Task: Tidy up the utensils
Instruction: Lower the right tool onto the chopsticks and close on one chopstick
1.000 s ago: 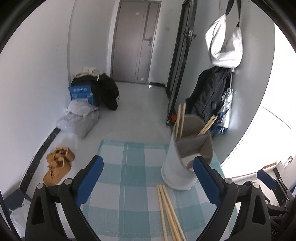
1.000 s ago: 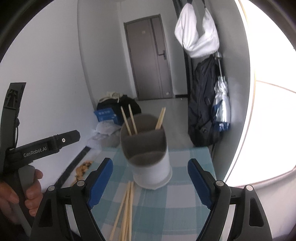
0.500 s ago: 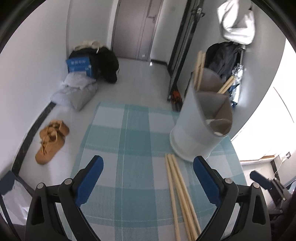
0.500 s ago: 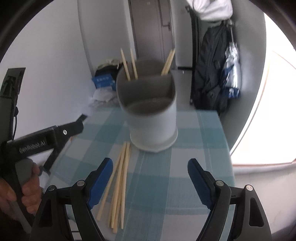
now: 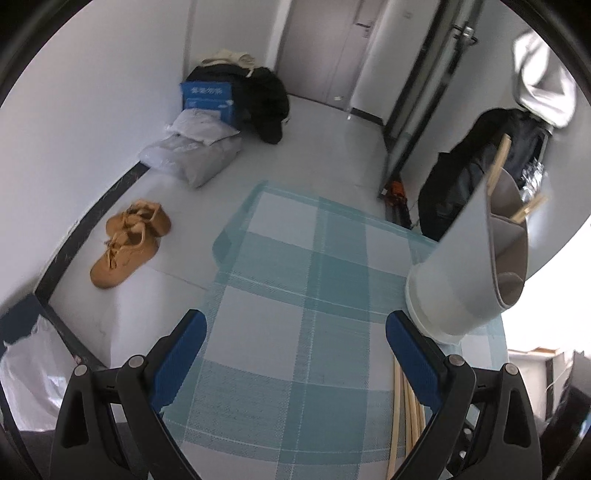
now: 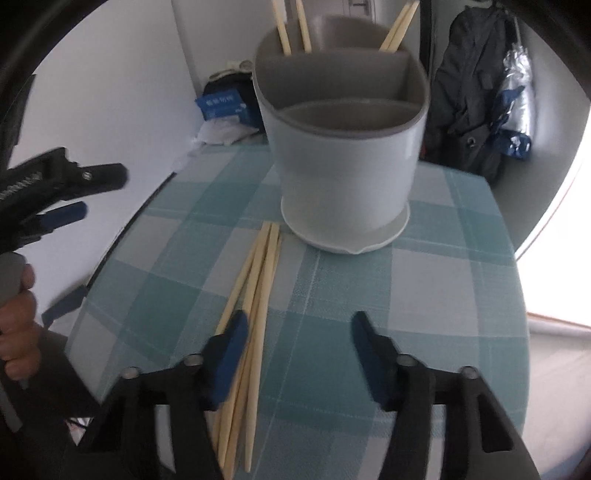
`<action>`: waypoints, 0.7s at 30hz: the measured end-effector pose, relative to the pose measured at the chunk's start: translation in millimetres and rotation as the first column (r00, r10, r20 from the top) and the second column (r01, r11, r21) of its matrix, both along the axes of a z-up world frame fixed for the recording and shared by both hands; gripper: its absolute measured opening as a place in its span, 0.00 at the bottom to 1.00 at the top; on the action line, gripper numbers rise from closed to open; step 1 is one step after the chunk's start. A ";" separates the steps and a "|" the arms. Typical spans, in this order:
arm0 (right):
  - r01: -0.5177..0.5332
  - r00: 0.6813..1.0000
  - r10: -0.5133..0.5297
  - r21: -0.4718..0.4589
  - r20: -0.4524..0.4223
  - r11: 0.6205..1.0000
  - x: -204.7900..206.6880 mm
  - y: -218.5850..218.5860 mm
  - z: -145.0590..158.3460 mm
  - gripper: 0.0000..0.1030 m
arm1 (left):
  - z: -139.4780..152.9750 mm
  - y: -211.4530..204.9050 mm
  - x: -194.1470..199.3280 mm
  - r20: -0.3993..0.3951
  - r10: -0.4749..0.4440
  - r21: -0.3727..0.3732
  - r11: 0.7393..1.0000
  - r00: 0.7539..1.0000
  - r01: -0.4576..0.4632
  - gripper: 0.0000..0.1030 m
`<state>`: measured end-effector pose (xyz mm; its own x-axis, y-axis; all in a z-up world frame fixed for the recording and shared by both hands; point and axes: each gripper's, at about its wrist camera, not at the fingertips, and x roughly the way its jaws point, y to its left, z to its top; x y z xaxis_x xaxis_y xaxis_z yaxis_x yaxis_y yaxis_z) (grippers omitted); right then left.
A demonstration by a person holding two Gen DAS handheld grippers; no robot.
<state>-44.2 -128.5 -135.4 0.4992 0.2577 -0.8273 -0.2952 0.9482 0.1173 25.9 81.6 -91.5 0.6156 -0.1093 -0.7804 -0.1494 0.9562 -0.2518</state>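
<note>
Both of my tongs hang over the teal-and-white checked tablecloth [image 6: 436, 280], tilted down toward it. Starting at the left: my left gripper [image 5: 295, 332], black-armed with blue pads, stands wide apart with only bare cloth between its fingers, holding nothing. Its own camera shows the bundle of pale wooden chopsticks [image 5: 402, 410] lying just outside its right-hand finger, partly hidden behind it, so the sticks are beside that tong, not inside it. From the right wrist view the left gripper [image 6: 74, 199] appears at the left edge, above the near-left edge of the cloth, with my hand [image 6: 18, 328] wrapped round its handle.

Moving right, the loose chopsticks [image 6: 255, 295] lie flat on the cloth in a tight fan, far tips touching or almost touching the base of the white cylindrical utensil holder with the grey divided insert [image 6: 343, 147]. My right gripper [image 6: 299, 328] has just been narrowing its jaws, yet nothing is pinched: its left pad sits over the near part of the bundle, most sticks running under or just beside it, and open cloth fills the gap between the pads. The holder stands upright beyond the gripper, with several chopsticks [image 6: 291, 29] already leaning in its rear compartments.
</note>
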 end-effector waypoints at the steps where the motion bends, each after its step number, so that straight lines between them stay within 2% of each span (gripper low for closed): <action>1: 0.003 1.000 -0.003 0.000 -0.010 1.000 0.1 1.9 -1.7 0.46 | -1.6 1.9 0.1 -0.012 0.008 -0.014 1.000 1.000 -0.009 0.92; 3: -0.001 1.000 0.002 0.015 -0.031 1.000 2.5 5.6 -6.4 0.40 | -4.4 5.4 2.2 -0.031 0.016 -0.029 0.999 0.999 -0.017 0.92; 7: -0.015 0.999 0.016 0.022 -0.040 1.000 6.1 10.9 -9.0 0.39 | -10.6 9.2 3.9 -0.054 0.034 -0.041 0.999 0.998 -0.036 0.92; 8: -0.014 0.999 0.015 0.020 -0.045 1.000 7.9 12.2 -10.8 0.37 | -11.2 10.9 5.6 -0.058 0.035 -0.042 0.998 0.998 -0.038 0.92; 9: -0.012 0.998 0.013 0.019 -0.055 1.000 9.5 13.5 -13.0 0.30 | -11.7 10.7 5.9 -0.061 0.035 -0.044 0.998 0.998 -0.038 0.92; 13: -0.005 0.998 0.005 0.014 -0.056 1.000 14.5 17.9 -14.7 0.26 | -11.5 13.3 7.7 -0.065 0.040 -0.051 0.998 0.997 -0.044 0.92; 15: -0.010 0.998 0.010 0.012 -0.061 1.000 15.4 20.1 -14.6 0.18 | -12.1 15.5 8.9 -0.073 0.040 -0.062 0.997 0.997 -0.045 0.92; 17: -0.022 0.997 0.023 0.012 -0.068 1.000 15.3 23.0 -14.0 0.05 | -13.2 18.4 9.6 -0.079 0.043 -0.070 0.996 0.996 -0.048 0.92; 21: -0.030 0.997 0.029 -0.012 -0.071 0.999 11.1 23.3 -13.8 0.04 | -15.2 19.8 9.8 -0.088 0.048 -0.064 0.997 0.995 -0.053 0.92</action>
<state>-33.0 -105.2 -149.1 0.4312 0.2601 -0.8639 -0.3144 0.9408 0.1263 35.8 101.4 -106.6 0.5520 -0.1330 -0.8232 -0.2212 0.9285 -0.2983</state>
